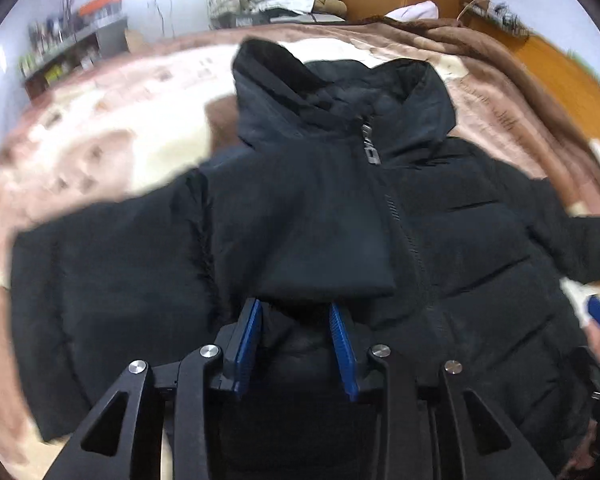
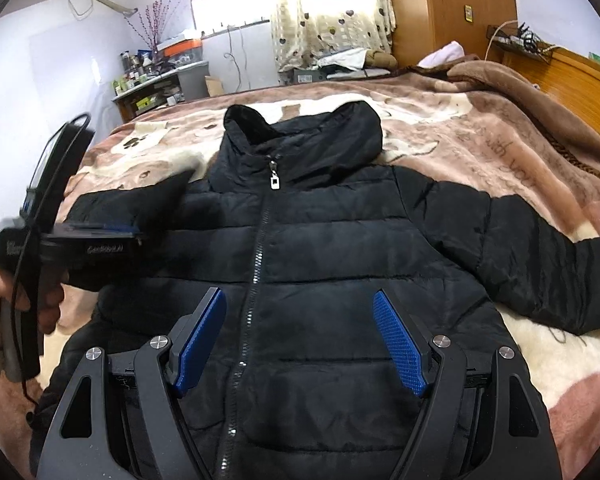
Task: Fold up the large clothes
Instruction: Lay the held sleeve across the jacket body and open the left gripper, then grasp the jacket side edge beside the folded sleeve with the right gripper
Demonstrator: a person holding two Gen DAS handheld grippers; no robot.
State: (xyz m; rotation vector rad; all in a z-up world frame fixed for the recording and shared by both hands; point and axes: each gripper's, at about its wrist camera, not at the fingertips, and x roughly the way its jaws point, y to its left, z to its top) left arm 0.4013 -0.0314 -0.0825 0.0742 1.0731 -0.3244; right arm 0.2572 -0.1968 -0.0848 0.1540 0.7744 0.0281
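On the bed (image 2: 480, 128), the black jacket (image 2: 320, 280) lies zipped; left claw (image 1: 296, 312) slightly parted at its folded-over sleeve (image 1: 320, 240), right claw (image 2: 300, 340) spread wide.

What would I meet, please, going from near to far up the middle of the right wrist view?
Right gripper → black jacket → zip pull → jacket collar → patterned blanket → curtain.

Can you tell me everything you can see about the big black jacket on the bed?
The black jacket is a puffy, quilted coat of smooth, slightly shiny fabric. It lies face up on a brown and cream blanket, zipped to the collar, with a silver zipper pull near the neck. One sleeve stretches out sideways; the other sleeve lies folded across the chest. Neither gripper presses on it.
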